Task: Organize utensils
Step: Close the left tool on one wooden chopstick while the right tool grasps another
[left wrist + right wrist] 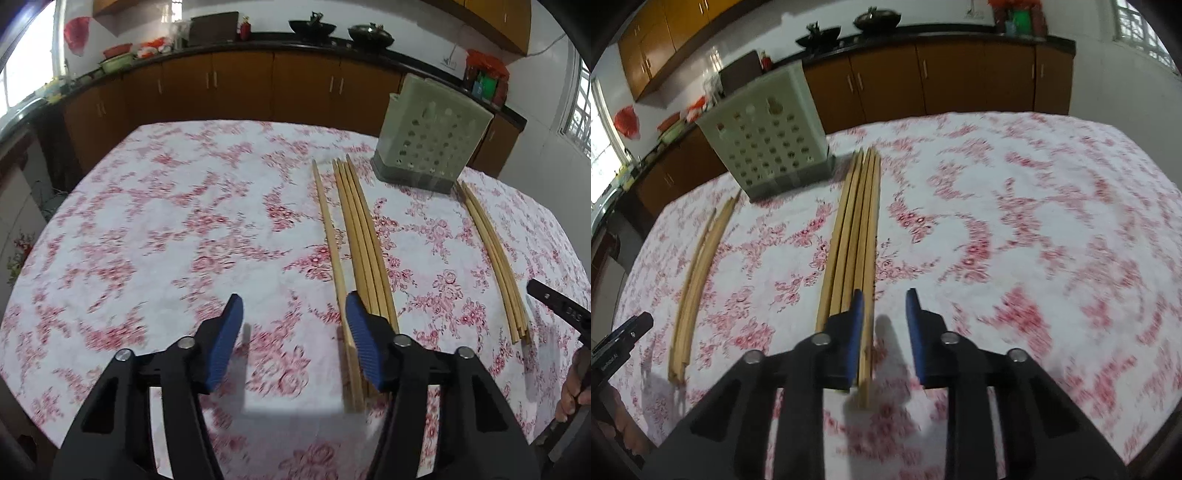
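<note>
Two bundles of wooden chopsticks lie on the floral tablecloth (166, 229). In the left wrist view, my left gripper (293, 321) is open just above the cloth, nothing between its blue pads; its right finger (360, 332) overlaps the near ends of one bundle (358, 240). The other bundle (495, 258) lies to the right. In the right wrist view, my right gripper (885, 314) hovers over the near end of that bundle (855, 229) with a narrow gap; one stick lies in the gap beside the left pad (856, 325), unpressed. A pale perforated holder (432, 136) (768, 140) stands upright behind the chopsticks.
One single chopstick (328, 229) lies just left of the left bundle. Brown kitchen cabinets (240, 85) and a dark counter with bowls run behind the table. A hand (576, 384) shows at the right edge. The picture is motion-blurred.
</note>
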Demonstrator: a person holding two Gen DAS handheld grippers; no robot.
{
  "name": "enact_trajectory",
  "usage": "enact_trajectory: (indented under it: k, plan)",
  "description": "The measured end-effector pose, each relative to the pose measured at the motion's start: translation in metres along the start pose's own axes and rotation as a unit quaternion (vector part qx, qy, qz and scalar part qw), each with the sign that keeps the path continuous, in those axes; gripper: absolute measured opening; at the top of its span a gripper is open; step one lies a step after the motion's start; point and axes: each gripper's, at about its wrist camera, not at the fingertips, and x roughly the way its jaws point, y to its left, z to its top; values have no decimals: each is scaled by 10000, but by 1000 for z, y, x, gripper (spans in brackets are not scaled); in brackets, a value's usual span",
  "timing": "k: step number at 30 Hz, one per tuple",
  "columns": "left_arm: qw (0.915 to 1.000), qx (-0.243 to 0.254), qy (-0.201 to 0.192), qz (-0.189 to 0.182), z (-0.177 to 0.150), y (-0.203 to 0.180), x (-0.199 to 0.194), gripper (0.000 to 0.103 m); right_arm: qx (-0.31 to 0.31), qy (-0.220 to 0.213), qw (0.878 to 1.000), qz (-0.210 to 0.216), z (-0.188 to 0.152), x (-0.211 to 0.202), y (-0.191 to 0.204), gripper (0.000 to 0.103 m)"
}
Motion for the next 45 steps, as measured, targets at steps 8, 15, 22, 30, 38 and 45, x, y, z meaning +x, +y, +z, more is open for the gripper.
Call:
enact_trajectory:
  k: [8,15,22,30,38,45]
  plan:
    - [9996,175,170,-139,8,-10,21,44,-297,71,9995,21,0,11,7,17]
    - [9988,227,319,-308,10,-14,31,31,-37,-28,9998,-214,5,9,-10,8]
    - [9978,572,329,-25,12,-23,37,13,-152,-74,9994,-303,1,6,-10,9]
    - [9982,552,229,107,30,-12,54,8,-293,-215,9986,-397,4,10,-13,8]
    - [9988,487,62,-13,32,-9,49,8,-138,-282,9985,-444,12,13,-27,9]
    - [9984,554,72,-42,22,-13,39,8,-73,-283,9988,-385,5,7,-30,9]
